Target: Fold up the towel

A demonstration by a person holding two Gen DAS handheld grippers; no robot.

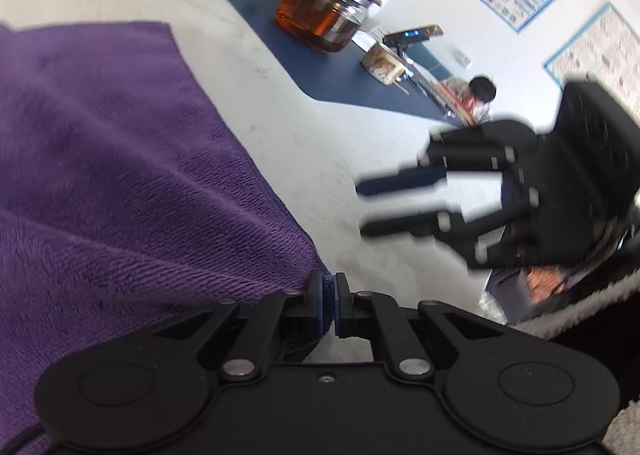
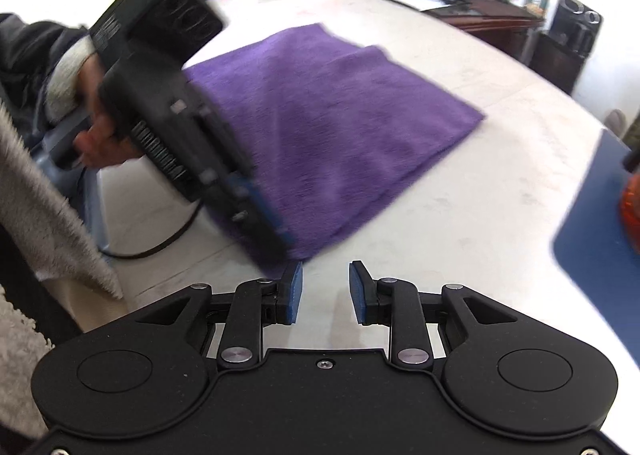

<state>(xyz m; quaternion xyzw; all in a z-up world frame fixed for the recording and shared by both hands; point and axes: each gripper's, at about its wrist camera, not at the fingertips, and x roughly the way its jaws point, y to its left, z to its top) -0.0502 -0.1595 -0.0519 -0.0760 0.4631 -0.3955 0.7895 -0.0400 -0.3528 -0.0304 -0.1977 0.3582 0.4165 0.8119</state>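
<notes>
You are pinching a corner of the purple towel [image 1: 132, 159] in your left gripper [image 1: 329, 297]; the towel is lying on the surface [image 2: 460, 191]. Beside that corner, your right gripper [image 2: 325, 291] is hovering, jaws apart and empty.

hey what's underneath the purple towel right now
The purple towel lies on the pale table, already doubled over on itself, so a towel layer sits beneath the top one. The left hand-held gripper pinches its near corner. Anything else under it is covered.
</notes>
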